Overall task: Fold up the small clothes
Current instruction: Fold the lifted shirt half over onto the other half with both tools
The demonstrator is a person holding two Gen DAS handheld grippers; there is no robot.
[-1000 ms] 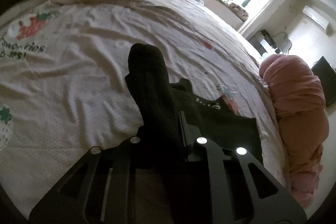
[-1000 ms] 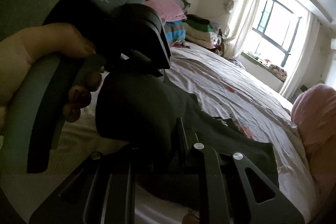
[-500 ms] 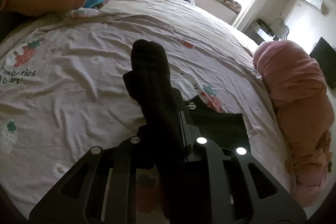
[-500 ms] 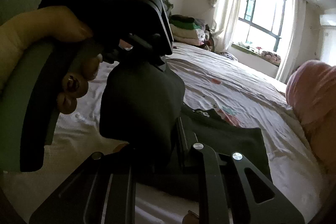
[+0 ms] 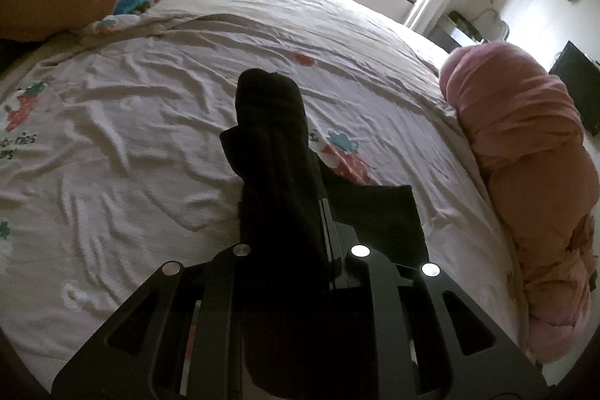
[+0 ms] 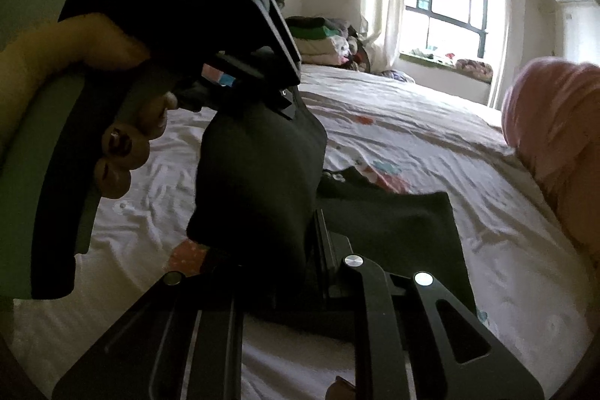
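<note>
Left wrist view: left gripper (image 5: 300,212) jaws nearly closed, pinching black garment (image 5: 273,145); a bunched fold stands above the jaws, the rest trails onto the bedsheet (image 5: 150,122).

Right wrist view: right gripper (image 6: 300,223) jaws likewise clamped on the garment's edge (image 6: 258,175), beside the left hand (image 6: 112,122); remainder lies flat mid-bed.

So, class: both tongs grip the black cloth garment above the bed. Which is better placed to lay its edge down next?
Probably the left tongs: they clamp the black cloth garment over bare white printed bedsheet. The right tongs grip it nearer, with the left gripper blocking their path.
</note>
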